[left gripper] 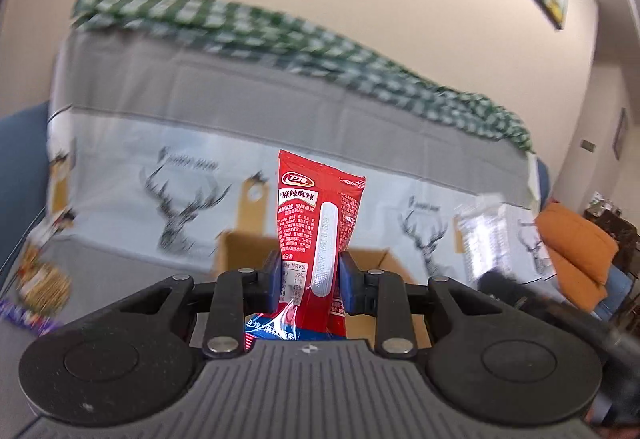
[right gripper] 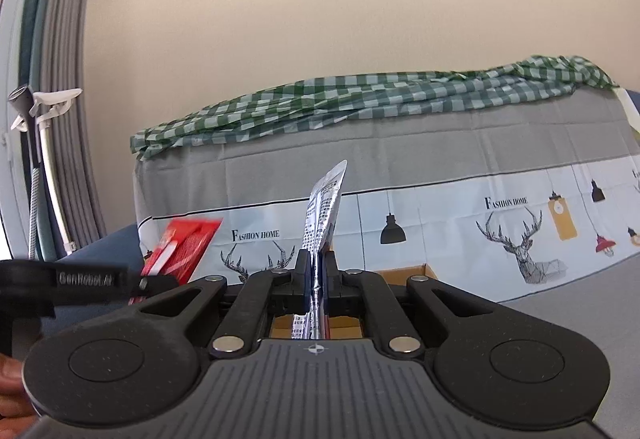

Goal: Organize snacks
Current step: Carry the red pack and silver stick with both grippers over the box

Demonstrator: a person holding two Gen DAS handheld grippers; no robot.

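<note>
My left gripper [left gripper: 308, 281] is shut on a red snack packet [left gripper: 316, 223] with Chinese print, held upright above an open cardboard box [left gripper: 240, 251]. My right gripper [right gripper: 317, 273] is shut on a thin silver snack packet [right gripper: 324, 215], seen edge on, also above the box [right gripper: 404, 273]. In the right wrist view the red packet [right gripper: 184, 245] and the left gripper's black body [right gripper: 80, 279] show at the left. In the left wrist view the silver packet [left gripper: 480, 235] shows blurred at the right.
A sofa covered by a grey and white deer-print cloth [right gripper: 500, 207] with a green checked cloth [right gripper: 360, 95] on top stands behind. More snack packets [left gripper: 36, 291] lie at the left. An orange cushion [left gripper: 576, 259] lies at the right.
</note>
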